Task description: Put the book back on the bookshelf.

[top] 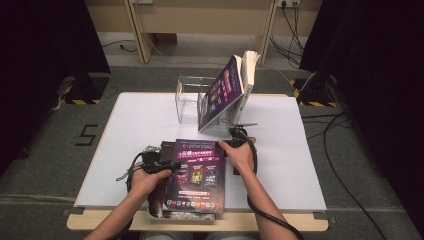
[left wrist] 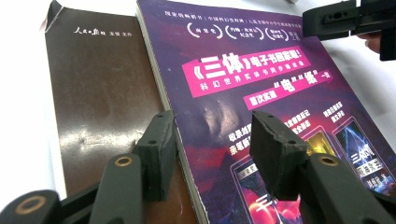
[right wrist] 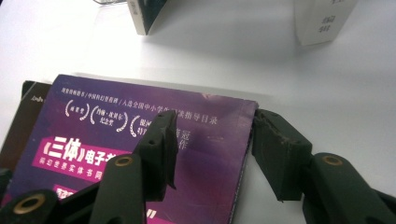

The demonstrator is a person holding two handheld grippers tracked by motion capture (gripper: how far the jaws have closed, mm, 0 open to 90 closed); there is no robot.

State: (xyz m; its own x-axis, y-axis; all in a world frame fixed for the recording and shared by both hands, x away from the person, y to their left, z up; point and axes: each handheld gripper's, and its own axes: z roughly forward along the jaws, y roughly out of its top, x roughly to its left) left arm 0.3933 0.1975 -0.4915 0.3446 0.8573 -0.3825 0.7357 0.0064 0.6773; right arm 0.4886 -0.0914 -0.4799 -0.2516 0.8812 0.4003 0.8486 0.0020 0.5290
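A purple magazine lies flat at the near edge of the white counter, on top of a dark brown book that shows along its left side. The left gripper hangs over the magazine's left edge, jaws apart, with nothing pressed between the pads. The right gripper straddles the magazine's far right corner, jaws spread wide on either side and not clamping it. Farther back, another purple magazine leans tilted against an upright book, beside a clear box.
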